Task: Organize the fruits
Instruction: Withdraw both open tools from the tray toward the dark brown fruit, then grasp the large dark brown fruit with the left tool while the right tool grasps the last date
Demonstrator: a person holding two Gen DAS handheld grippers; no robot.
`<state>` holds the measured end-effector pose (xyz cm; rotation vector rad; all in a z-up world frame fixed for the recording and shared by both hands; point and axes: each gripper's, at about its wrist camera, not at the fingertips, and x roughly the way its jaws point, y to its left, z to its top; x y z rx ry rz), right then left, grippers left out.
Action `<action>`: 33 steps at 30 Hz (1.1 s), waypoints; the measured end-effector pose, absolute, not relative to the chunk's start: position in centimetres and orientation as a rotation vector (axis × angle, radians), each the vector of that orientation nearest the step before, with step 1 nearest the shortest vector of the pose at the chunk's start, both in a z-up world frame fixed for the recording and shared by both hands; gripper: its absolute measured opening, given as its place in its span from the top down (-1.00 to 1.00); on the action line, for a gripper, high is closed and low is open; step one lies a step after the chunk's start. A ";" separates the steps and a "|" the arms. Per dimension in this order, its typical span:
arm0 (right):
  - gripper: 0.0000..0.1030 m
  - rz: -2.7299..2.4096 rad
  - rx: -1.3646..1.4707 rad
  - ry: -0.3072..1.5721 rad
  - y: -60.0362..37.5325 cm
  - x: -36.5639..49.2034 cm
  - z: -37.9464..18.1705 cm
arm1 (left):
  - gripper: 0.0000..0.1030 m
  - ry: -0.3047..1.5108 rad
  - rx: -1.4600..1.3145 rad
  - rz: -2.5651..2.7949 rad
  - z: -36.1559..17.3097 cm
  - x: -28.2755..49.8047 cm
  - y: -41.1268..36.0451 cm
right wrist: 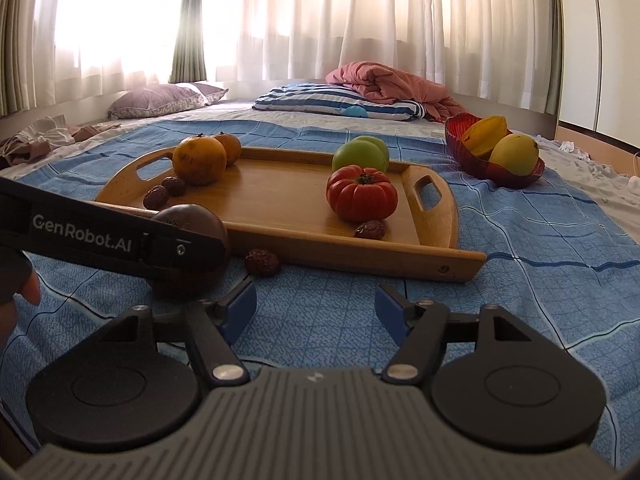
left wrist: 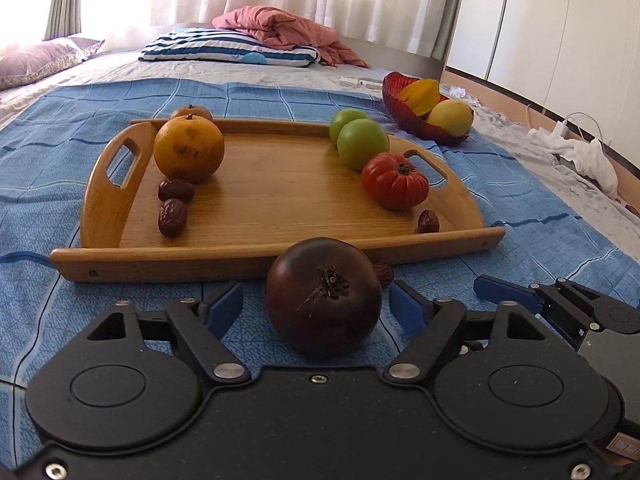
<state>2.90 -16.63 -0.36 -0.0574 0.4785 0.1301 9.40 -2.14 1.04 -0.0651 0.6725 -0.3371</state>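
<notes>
A dark purple tomato sits on the blue bedspread, just in front of the wooden tray. The left gripper straddles it, jaws spread, pads not yet touching. The right gripper hovers nearby, open and empty. On the tray lie oranges, green tomatoes and a red tomato. The step looks like picking up the dark tomato; next, the jaws must close gently.

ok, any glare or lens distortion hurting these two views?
Right wrist view: curtains blown out by backlight, edges bowed by the fisheye. Left wrist view: window glare only top left, dark tomato sharp, wooden tray evenly lit.
</notes>
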 end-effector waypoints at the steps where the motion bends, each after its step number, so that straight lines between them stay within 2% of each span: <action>1: -0.53 0.134 -0.064 0.483 -16.5 2.9 -0.5 | -0.22 0.686 -0.080 -0.351 0.9 9.6 -2.1; 12: -0.52 0.143 -0.067 0.512 -16.0 3.3 -0.4 | -0.17 0.681 -0.077 -0.319 1.3 9.4 -2.2; 18: -0.38 0.155 -0.028 0.545 -16.0 4.3 0.0 | -0.17 0.619 -0.086 -0.285 2.9 8.7 -1.1; 23: -0.11 0.170 0.006 0.583 -15.4 5.7 0.4 | -0.17 0.582 -0.086 -0.273 4.4 8.8 -0.1; 27: -0.02 0.207 0.043 0.597 -15.0 6.8 0.7 | -0.17 0.579 -0.092 -0.255 4.7 9.1 0.5; 33: 0.37 0.180 0.062 0.625 -14.3 8.2 0.4 | -0.17 0.583 -0.086 -0.246 4.4 9.4 0.8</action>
